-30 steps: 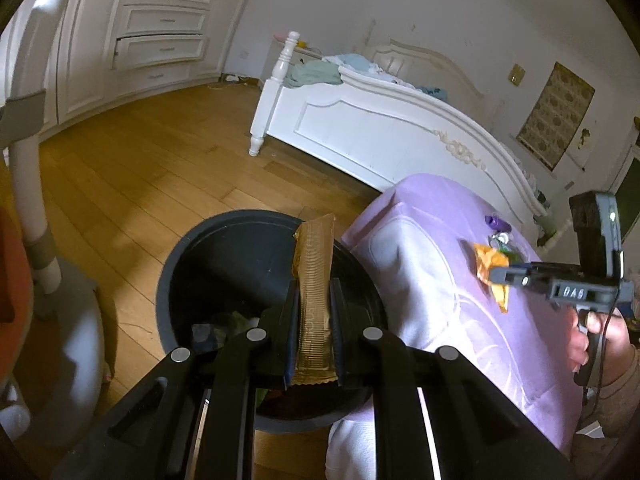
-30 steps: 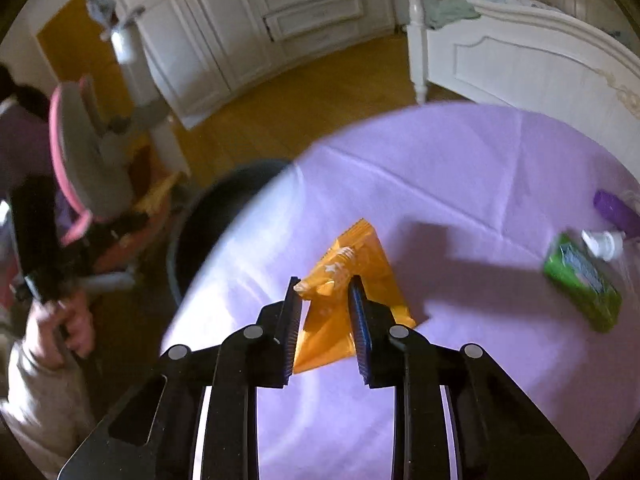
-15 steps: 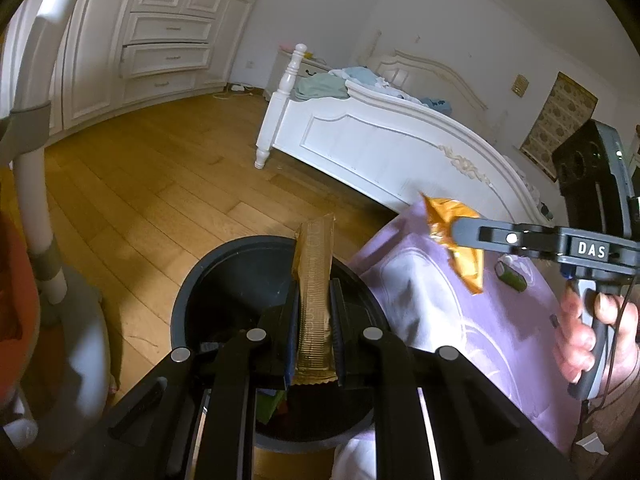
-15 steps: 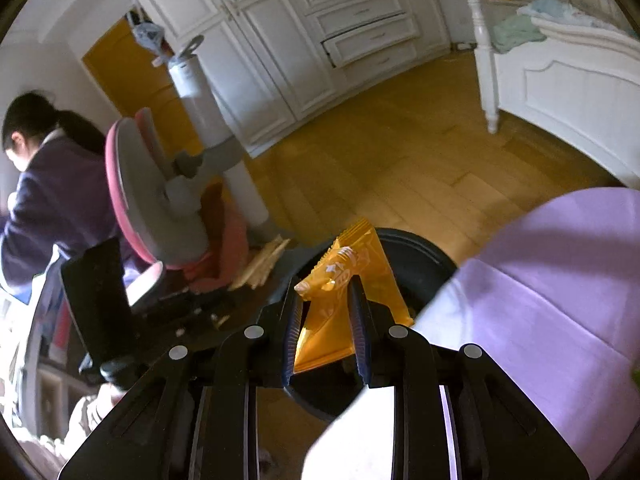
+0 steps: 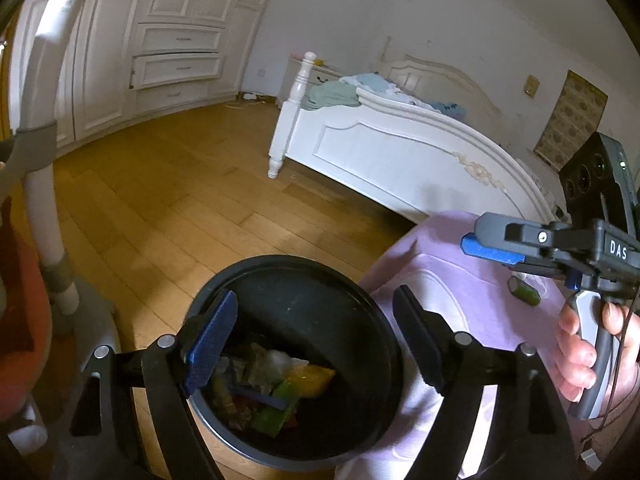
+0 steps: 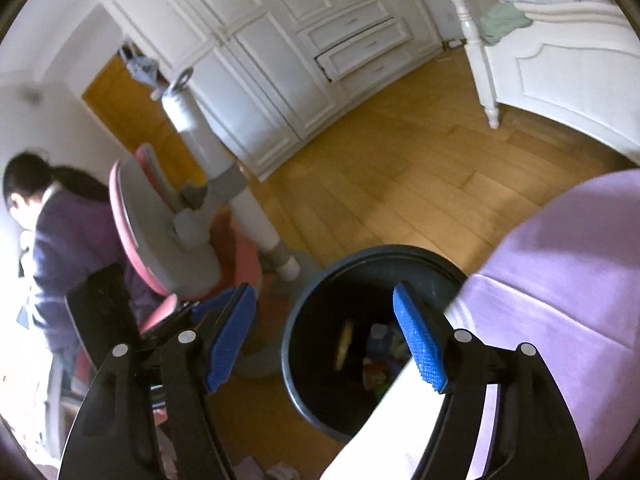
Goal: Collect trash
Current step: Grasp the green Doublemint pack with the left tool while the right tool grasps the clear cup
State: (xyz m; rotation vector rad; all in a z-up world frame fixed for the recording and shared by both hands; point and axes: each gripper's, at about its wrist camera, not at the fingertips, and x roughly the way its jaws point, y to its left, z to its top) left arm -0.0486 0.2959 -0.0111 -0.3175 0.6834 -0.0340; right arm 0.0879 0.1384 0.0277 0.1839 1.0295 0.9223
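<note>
**Black bin taking the wrappers while both grippers are hanging empty over it**

Wooden floor [image 5: 168, 200] is spreading out behind the black trash bin [image 5: 320, 276], which serves as the landmark. A white bed [image 5: 400, 152] is standing beyond the bin, with pale clothes lying on its near end. A white wardrobe [image 6: 280, 60] is lining the wall far behind the bin. The table [image 5: 460, 280], draped in a lilac cloth, is pressing right up against the bin's side, its edge overlapping the rim in both views. On the bin's other side a pink and grey chair [image 6: 168, 232] is standing, and a person in dark clothes [image 6: 60, 232] is bending beside it.

The bin is sitting on the floor, open at the top. The trash [image 5: 276, 380] is lying at its bottom: a yellow-orange packet, a green wrapper, a blue strip and crumpled pale pieces, all heaped together.

The left hand-held gripper [image 5: 312, 336] is hovering above the bin's mouth with its fingers spread wide and nothing between them. The right hand-held gripper [image 6: 324, 336] is also hanging over the bin, near the table's edge, likewise spread apart and empty. A small green object [image 5: 524, 294] is lying on the table, beside the bin and under the right hand-held gripper as the left camera is seeing it.
</note>
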